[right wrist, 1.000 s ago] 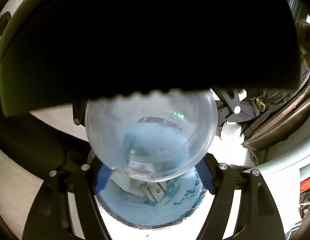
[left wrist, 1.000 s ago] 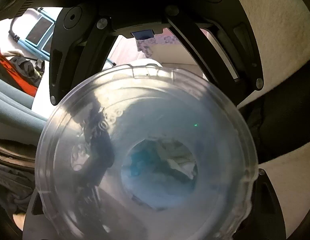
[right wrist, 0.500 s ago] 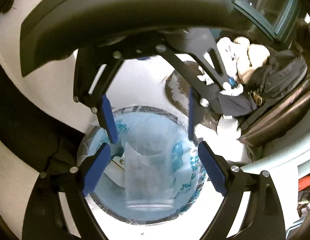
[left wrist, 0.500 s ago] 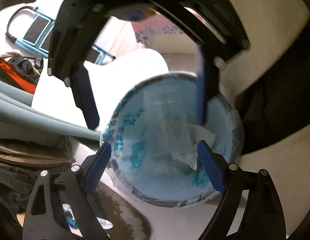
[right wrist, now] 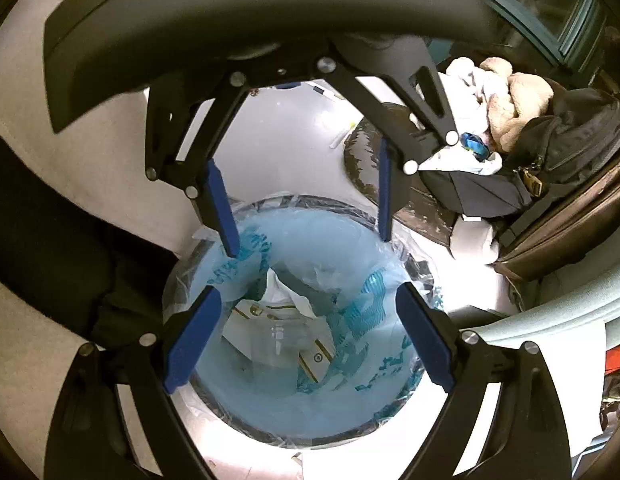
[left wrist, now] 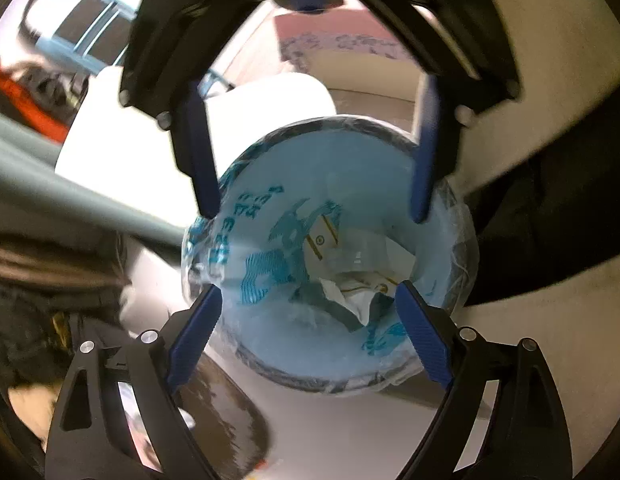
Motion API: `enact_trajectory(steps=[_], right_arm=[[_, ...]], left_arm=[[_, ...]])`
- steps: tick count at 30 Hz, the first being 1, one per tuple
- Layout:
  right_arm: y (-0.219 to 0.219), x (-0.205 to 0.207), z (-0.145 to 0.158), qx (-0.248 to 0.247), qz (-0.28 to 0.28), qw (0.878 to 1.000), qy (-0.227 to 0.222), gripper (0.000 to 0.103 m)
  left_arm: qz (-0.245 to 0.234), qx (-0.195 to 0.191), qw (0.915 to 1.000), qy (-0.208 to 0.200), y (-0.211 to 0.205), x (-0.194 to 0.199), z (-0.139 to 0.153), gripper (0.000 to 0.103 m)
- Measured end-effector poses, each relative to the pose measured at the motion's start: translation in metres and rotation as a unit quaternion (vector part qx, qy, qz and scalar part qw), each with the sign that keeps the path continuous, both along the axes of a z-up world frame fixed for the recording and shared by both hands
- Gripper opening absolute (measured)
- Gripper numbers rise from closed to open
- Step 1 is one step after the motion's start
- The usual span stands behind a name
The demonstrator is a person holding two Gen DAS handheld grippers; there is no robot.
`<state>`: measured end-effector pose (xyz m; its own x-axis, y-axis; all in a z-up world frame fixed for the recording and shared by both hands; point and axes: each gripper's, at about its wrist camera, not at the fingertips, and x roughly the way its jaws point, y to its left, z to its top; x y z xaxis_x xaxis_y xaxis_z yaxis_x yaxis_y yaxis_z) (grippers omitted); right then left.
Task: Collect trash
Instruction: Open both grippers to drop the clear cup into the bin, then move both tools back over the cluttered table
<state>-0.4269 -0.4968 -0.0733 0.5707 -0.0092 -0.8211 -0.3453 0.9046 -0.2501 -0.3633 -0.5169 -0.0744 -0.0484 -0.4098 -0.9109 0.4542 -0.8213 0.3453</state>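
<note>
A round trash bin lined with a light-blue plastic bag point(left wrist: 270, 208) point(right wrist: 350, 396) stands on the floor below both grippers. Inside lie crumpled white paper with gold print point(left wrist: 362, 292) point(right wrist: 270, 320) and a clear plastic cup point(right wrist: 278, 340). My left gripper point(left wrist: 308, 296) is open and empty above the bin's near rim. My right gripper point(right wrist: 306, 300) is open and empty above the bin. Each view shows the other gripper open across the bin, the right one in the left wrist view point(left wrist: 314, 204) and the left one in the right wrist view point(right wrist: 306, 236).
A dark round mat point(right wrist: 362, 160) lies on the white floor beyond the bin. A dark backpack with a beige plush toy point(right wrist: 522, 92) rests at the right. A teal sofa edge point(right wrist: 550, 316) and a cream cushion point(left wrist: 550, 340) flank the bin.
One second ago each gripper held a clear plastic cup over the bin. Both opened and the cups dropped in. The grippers have since risen a little above the bin.
</note>
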Motion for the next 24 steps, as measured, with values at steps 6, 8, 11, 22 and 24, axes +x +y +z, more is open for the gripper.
enact_trajectory(steps=[6,8,11,22,24], right_arm=[[-0.006,0.010,0.003,0.008,0.004,1.000,0.003,0.086],[-0.007,0.017,0.004,0.010,-0.002,1.000,0.006,0.086],[-0.001,0.032,0.011,0.013,-0.010,1.000,0.018,0.086],[0.071,0.088,0.042,-0.009,0.039,0.999,0.017,0.087],[0.089,0.102,0.047,-0.005,0.050,0.999,0.017,0.087]], left_arm=[[0.056,-0.017,0.9982,0.015,0.002,0.013,0.009,0.086],[0.073,-0.026,0.9968,0.019,0.007,0.018,0.013,0.086],[0.097,-0.027,0.9945,0.028,0.019,0.026,0.020,0.086],[0.203,-0.079,0.9724,0.084,0.094,0.086,0.054,0.087],[0.218,-0.081,0.9690,0.084,0.109,0.095,0.055,0.087]])
